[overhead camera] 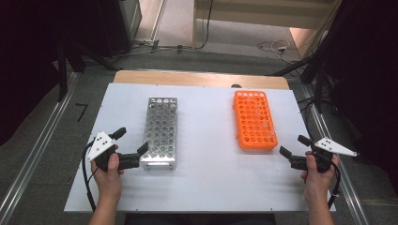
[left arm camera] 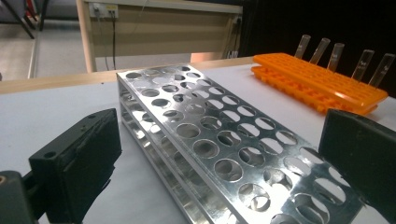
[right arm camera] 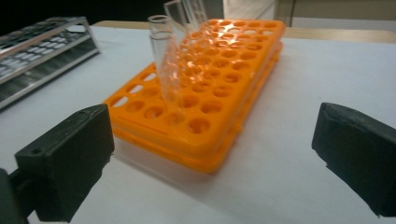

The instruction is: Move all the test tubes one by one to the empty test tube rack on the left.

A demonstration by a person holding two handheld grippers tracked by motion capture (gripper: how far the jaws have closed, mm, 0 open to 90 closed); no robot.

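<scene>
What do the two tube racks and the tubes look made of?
Silver rack: likely polished metal, with mirror-like reflections. Orange rack: looks like matte moulded plastic, uniform colour. Tubes: clear; glass or plastic, cannot tell.

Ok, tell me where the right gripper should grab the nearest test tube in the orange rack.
Probably by the bare glass just below the rim of the nearest test tube, coming from above with the open right gripper. It stands tilted in the orange rack, its lower part seated in the hole.
</scene>
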